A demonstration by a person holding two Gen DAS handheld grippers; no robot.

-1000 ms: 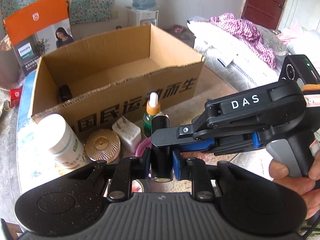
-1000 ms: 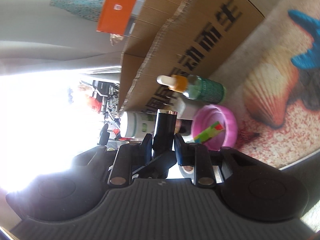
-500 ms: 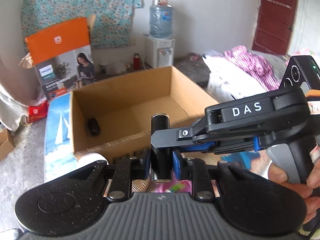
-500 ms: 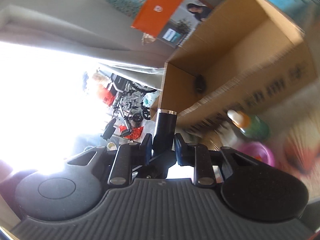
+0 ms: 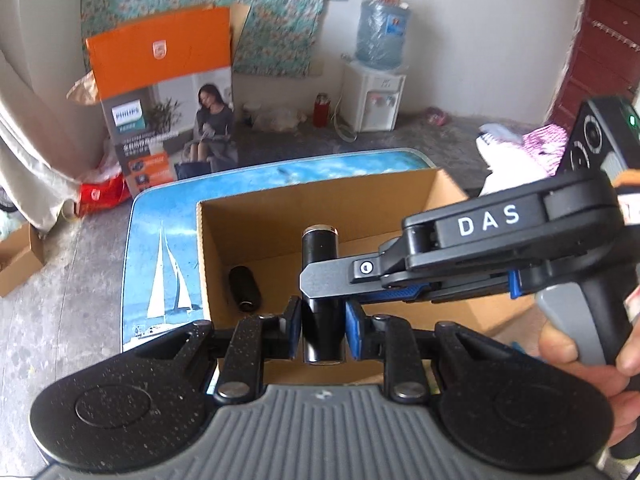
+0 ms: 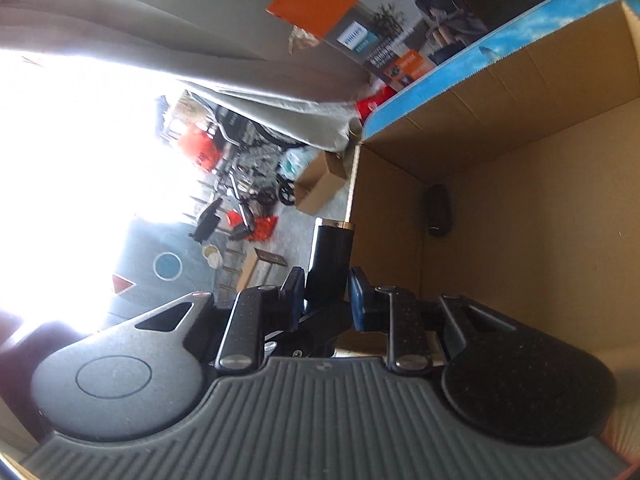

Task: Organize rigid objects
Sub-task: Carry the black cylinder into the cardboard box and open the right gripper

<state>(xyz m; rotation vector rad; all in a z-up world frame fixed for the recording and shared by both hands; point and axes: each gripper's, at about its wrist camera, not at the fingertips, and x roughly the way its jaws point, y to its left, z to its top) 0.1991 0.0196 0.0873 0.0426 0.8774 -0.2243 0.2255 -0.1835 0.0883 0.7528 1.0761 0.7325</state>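
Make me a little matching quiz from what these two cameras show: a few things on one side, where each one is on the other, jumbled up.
Things:
1. black tube
2. small dark cylinder
3. orange carton
4. water dispenser

Places:
A. lying inside the cardboard box
B. against the back wall, bottle on top
C. clamped by both grippers
D. standing on the floor behind the table

Pairs: 1-C, 2-A, 3-D, 4-B

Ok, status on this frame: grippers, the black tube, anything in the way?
Left gripper and right gripper both shut on black tube. Tube above open cardboard box. Small dark cylinder already inside. Nothing in the way.
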